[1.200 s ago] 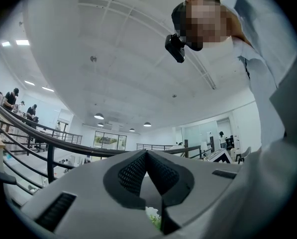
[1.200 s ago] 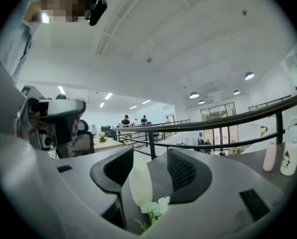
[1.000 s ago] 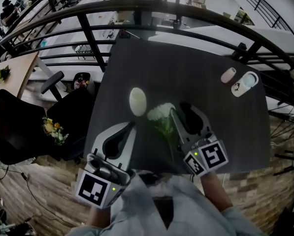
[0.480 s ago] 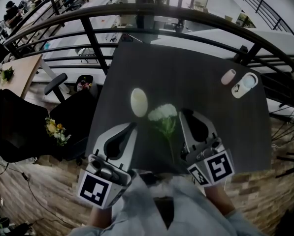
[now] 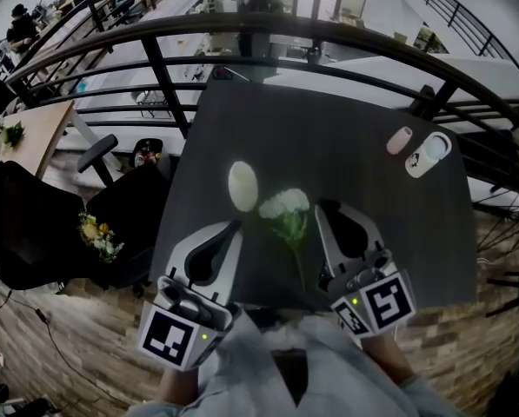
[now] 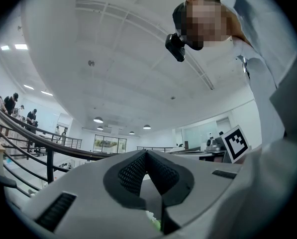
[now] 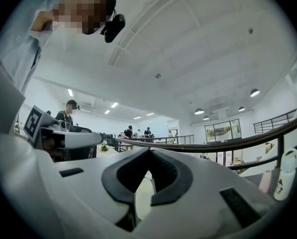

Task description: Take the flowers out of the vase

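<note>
- The flower (image 5: 285, 205) is out and lying flat on the dark table (image 5: 355, 102). Its white head sits at frame centre and its green stem runs down toward the near edge.
- The white vase (image 5: 242, 184) stands just up and left of the bloom. Whether the two touch, I cannot tell.
- The right gripper (image 5: 322, 205) is at the flower's right, close alongside it. Its own view shows the jaws pinched tip to tip (image 7: 148, 151) with nothing between them.
- The left gripper (image 5: 236, 226) is lower left of the bloom, tips just below the vase. Its jaws are also closed tip to tip (image 6: 147, 152) with nothing clamped.
- Upper right of the table, well apart from all this, are a pink container (image 5: 401, 140) and a white bottle (image 5: 429, 155), side by side.
- A dark railing (image 5: 268, 23) curves along the table's far side.
</note>
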### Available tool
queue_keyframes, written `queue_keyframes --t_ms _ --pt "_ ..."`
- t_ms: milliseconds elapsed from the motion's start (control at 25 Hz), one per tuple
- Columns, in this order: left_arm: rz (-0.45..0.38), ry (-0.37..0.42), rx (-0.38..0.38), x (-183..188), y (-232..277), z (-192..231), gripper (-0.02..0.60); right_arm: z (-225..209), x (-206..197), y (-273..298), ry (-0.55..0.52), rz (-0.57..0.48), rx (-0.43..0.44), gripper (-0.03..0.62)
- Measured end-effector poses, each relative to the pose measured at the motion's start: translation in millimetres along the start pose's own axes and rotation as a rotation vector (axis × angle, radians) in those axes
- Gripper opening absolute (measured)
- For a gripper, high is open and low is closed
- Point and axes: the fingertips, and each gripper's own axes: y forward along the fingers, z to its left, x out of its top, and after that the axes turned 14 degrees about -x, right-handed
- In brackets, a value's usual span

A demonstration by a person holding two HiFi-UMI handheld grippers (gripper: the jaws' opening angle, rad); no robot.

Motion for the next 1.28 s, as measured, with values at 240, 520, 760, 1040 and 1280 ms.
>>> queue_keyframes --t_ms 240,520,760,1040,1280 --pt "-0.002 0.004 -0.008 1.0 2.1 0.3 -0.002 -0.4 0.6 1.4 -0.023 0.000 -0.004 -0.003" --pt "-0.003 0.006 -0.017 0.2 2.3 0.8 -0.002 -3.5 0.0 1.1 -0.001 0.000 -0.018 -0.003" --pt "-0.004 0.004 -0.017 0.8 -0.6 2.8 -0.002 -2.4 0.7 1.8 0.003 0.004 -0.021 -0.003" --pt "-0.004 0.005 -0.020 2.1 -1.3 4.4 -0.002 2.2 3.4 1.7 0.012 0.001 -0.015 -0.003" --pt "-0.003 0.000 -0.015 -0.7 -2.7 5.1 -0.002 2.6 1.6 2.2 0.009 0.005 -0.014 -0.003"
